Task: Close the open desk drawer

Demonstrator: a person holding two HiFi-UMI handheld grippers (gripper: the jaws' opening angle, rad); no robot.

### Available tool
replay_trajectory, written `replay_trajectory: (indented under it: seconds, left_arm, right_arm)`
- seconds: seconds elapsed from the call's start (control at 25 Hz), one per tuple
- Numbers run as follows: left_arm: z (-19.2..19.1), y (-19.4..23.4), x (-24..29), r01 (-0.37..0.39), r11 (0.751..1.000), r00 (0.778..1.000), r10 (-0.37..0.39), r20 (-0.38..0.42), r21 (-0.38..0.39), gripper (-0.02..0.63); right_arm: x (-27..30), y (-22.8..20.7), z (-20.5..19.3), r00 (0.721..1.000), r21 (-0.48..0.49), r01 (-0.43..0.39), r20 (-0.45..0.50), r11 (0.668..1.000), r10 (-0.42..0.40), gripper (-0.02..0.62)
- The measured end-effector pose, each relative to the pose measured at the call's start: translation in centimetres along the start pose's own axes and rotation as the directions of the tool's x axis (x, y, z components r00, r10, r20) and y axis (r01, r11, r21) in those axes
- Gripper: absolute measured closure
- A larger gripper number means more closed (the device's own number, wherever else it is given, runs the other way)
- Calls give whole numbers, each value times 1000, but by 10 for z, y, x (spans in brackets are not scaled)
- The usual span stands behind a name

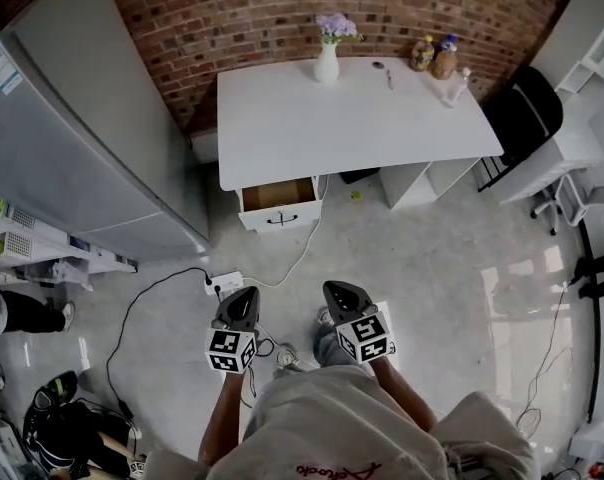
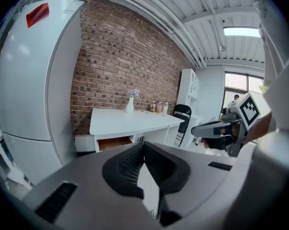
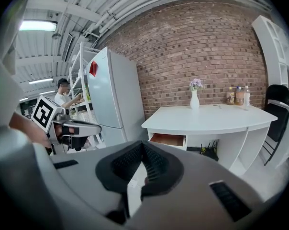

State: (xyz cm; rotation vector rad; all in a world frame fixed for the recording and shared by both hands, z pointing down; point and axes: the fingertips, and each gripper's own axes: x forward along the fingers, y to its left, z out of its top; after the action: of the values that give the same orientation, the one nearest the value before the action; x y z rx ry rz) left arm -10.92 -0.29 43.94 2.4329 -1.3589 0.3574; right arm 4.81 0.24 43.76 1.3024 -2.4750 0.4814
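So, the big fridge [image 1: 92,138] stands at the left by the brick wall, with the white desk [image 1: 352,128] just beside it. The drawer [image 1: 279,203] hangs open under the tabletop's front left corner, wooden inside showing, dark handle facing out. Left gripper [image 1: 244,295] and right gripper [image 1: 340,290] sit side by side, well apart from the drawer, jaws together on nothing. A white vase [image 1: 326,64] of purple flowers stands at the tabletop's back edge.

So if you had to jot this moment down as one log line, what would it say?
drawer: open, untouched | left gripper: shut, empty | right gripper: shut, empty | both short of desk
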Motion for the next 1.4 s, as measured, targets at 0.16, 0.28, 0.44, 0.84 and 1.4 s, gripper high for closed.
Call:
replay_trajectory:
  seconds: [0.16, 0.28, 0.44, 0.84, 1.4]
  left_arm:
    - [7, -6, 27, -39, 999, 999, 39, -8, -11, 594]
    - [8, -11, 43, -64, 998, 998, 64, -20, -17, 594]
    - [2, -14, 60, -82, 996, 996, 81, -33, -32, 594]
    - [-24, 27, 110, -71, 994, 997, 67, -45, -82, 594]
    - [-128, 112, 170, -60, 979, 995, 44, -88, -192, 594]
  right_arm:
    - [10, -32, 5, 999, -9, -43, -6, 999, 43, 578]
    - [18, -55, 7, 998, -11, -68, -12, 998, 68, 578]
    - [33, -75, 1, 995, -30, -98, -38, 995, 96, 578]
    - [90, -87, -23, 993, -8, -84, -82, 996, 83, 578]
    - [181, -113, -113, 988, 76, 51, -147, 996, -40, 578]
